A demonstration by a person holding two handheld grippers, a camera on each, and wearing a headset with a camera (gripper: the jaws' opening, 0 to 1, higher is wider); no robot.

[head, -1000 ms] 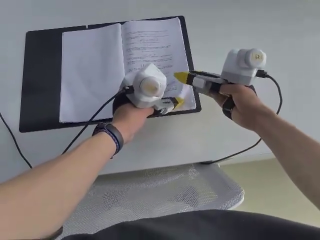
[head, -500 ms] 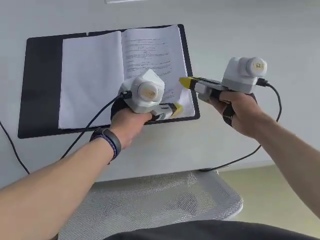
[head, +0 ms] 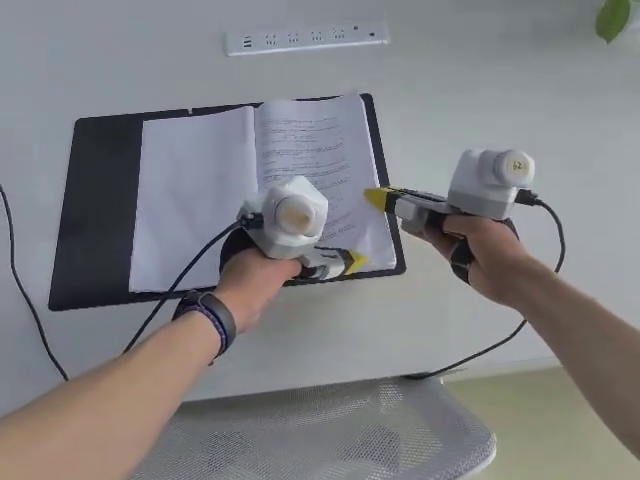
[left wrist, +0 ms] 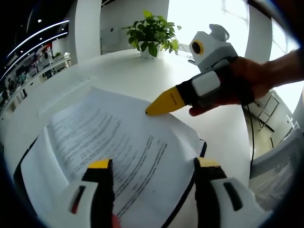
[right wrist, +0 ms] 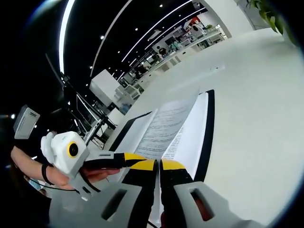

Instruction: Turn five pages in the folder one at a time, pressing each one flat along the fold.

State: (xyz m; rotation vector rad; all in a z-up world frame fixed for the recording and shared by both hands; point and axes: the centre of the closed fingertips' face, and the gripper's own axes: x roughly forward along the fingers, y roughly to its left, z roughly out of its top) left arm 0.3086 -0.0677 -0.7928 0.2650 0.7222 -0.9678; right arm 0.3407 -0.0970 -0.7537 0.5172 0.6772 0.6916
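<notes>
Head view is showing the black folder [head: 100, 200] lying open on the white table [head: 500, 100], its near edge running close to the table's front edge. A blank left page [head: 195, 195] and a printed right page [head: 320, 150] are lying flat in it, and a wide band of bare black cover is showing to the left of the paper.

The left gripper [head: 345, 262] is hanging over the folder's near right corner. Its jaws are spread wide with nothing between them, and in the left gripper view the two yellow tips are standing apart above the printed sheet's lower corner. The right gripper [head: 378, 198] is reaching in from the right with its jaws pressed together into one yellow point at the right page's outer edge. Whether that point is touching the paper I cannot tell. The two grippers are sitting near each other without touching.

Open tabletop is stretching away to the right of the folder and behind it. A white power strip [head: 305, 38] is lying there, apart from the folder's far edge. In the left gripper view a potted plant [left wrist: 151, 35] is standing farther off on the white surface.

A dark cable [head: 20, 290] is trailing across the table left of the folder, and a mesh chair seat [head: 330, 430] is sitting below the table's front edge. The right gripper view is showing a large room with long ceiling lights running beyond the table.
</notes>
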